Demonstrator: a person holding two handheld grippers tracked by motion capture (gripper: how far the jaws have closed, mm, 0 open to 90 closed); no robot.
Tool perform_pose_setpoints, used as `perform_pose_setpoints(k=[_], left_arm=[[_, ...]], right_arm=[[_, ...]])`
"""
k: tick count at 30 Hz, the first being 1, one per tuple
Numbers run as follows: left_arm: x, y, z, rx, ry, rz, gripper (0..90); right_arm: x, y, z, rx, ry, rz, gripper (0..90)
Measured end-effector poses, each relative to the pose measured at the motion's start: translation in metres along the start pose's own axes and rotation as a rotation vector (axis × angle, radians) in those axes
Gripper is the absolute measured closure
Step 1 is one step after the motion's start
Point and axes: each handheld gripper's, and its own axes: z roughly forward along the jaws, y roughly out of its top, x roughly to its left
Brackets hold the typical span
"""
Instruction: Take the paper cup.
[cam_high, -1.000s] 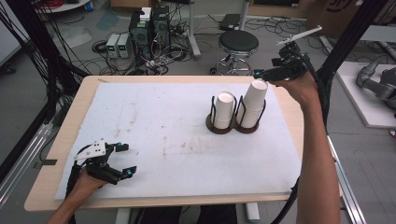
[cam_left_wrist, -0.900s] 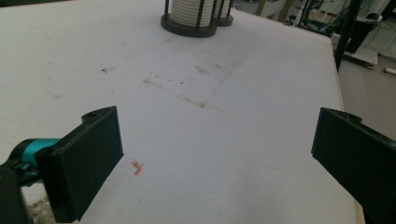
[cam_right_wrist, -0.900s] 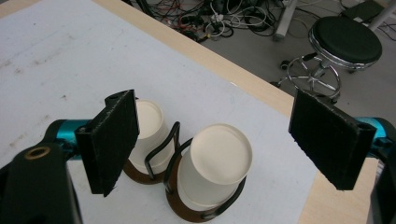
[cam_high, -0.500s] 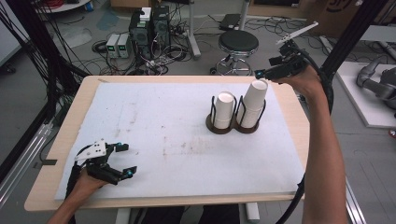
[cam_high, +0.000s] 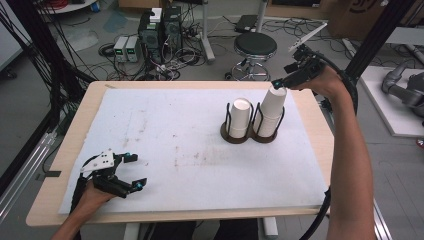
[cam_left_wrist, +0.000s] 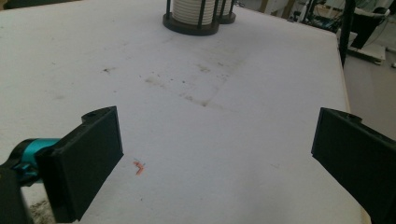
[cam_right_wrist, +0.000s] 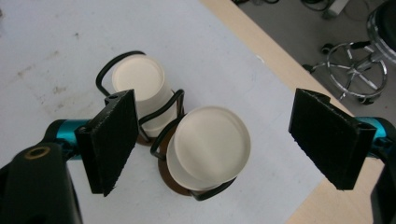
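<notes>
Across the table (cam_high: 310, 107) lies a white mat (cam_high: 165, 135), stained near the middle. At its far right stand two wire holders, touching side by side, each with a stack of paper cups upside down in it: the tall stack (cam_high: 271, 111) on the right, the short stack (cam_high: 240, 117) on the left. My right tongs (cam_high: 280, 82) hover just above the tall stack, jaws wide, nothing between the pads; in the right gripper view that stack's flat top (cam_right_wrist: 210, 147) sits between my jaws, below them. My left tongs (cam_high: 134, 172) rest at the near left corner of the mat, jaws wide and empty, well apart from the cups.
</notes>
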Motion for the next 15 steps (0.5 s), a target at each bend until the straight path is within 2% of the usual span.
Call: perform_pose_setpoints(k=[4, 5, 6, 7, 8, 9, 10, 12, 15], left_arm=[[0.0, 0.0, 0.001, 0.007, -0.001, 0.006, 1.8], [0.0, 0.0, 0.001, 0.008, 0.0, 0.005, 1.8], [0.0, 0.0, 0.001, 0.008, 0.002, 0.002, 1.8], [0.0, 0.0, 0.0, 0.009, 0.002, 0.002, 1.8], [0.0, 0.0, 0.001, 0.008, 0.002, 0.0, 1.8], [0.0, 0.0, 0.001, 0.008, 0.003, 0.002, 1.8], [0.0, 0.0, 0.001, 0.008, 0.003, 0.002, 1.8], [0.0, 0.0, 0.001, 0.01, 0.004, 0.004, 1.8], [0.0, 0.0, 0.001, 0.01, 0.005, 0.001, 1.8]], right_arm=[[-0.003, -0.003, 0.004, 0.043, 0.017, -0.012, 16.7], [-0.005, -0.003, 0.006, 0.068, 0.019, -0.02, 16.7], [-0.005, -0.003, 0.006, 0.068, 0.019, -0.02, 16.7], [-0.006, -0.004, 0.008, 0.095, 0.019, -0.028, 16.7], [-0.006, -0.004, 0.008, 0.095, 0.019, -0.028, 16.7], [-0.007, -0.004, 0.011, 0.127, 0.021, -0.037, 16.7], [-0.007, -0.004, 0.011, 0.127, 0.021, -0.037, 16.7], [-0.008, -0.005, 0.014, 0.166, 0.02, -0.054, 16.7], [-0.008, -0.005, 0.016, 0.177, 0.028, -0.053, 16.7]])
